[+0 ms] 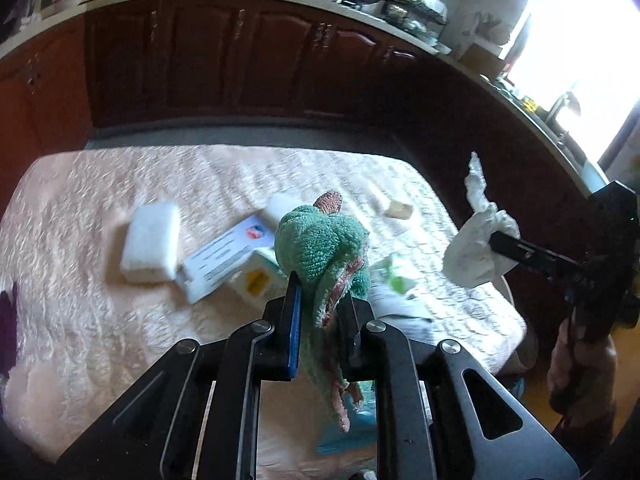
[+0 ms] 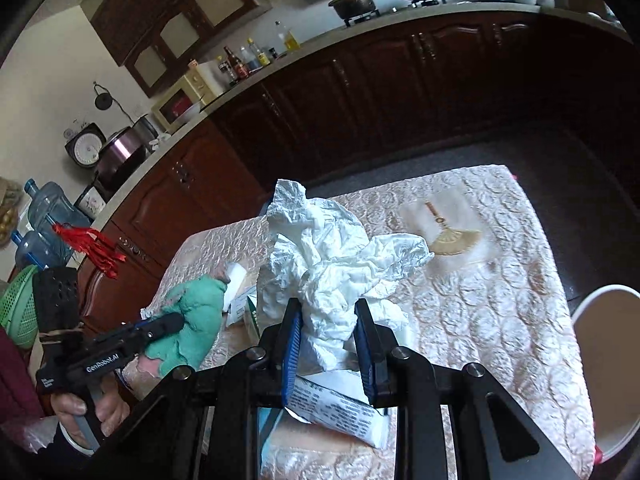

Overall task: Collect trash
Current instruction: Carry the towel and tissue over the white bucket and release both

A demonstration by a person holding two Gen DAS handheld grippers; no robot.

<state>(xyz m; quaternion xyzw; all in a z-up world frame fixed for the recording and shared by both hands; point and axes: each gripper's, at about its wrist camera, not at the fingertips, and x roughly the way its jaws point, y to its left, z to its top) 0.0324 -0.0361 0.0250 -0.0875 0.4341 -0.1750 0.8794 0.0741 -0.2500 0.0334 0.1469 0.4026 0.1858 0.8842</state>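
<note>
Green cloth (image 1: pixel 320 248) clamped in left gripper (image 1: pixel 320 300) fingers, crumpled white paper (image 2: pixel 332 276) in right gripper (image 2: pixel 328 320) fingers, above tabletop (image 1: pixel 80 320).

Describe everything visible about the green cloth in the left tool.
The green cloth is a looped terry rag with a pinkish-brown scalloped edge, bunched into a rounded wad. The left tool is shut on its middle, holding it above the quilted table cover; a thin tail hangs down behind the fingers. Nothing else touches it.
</note>
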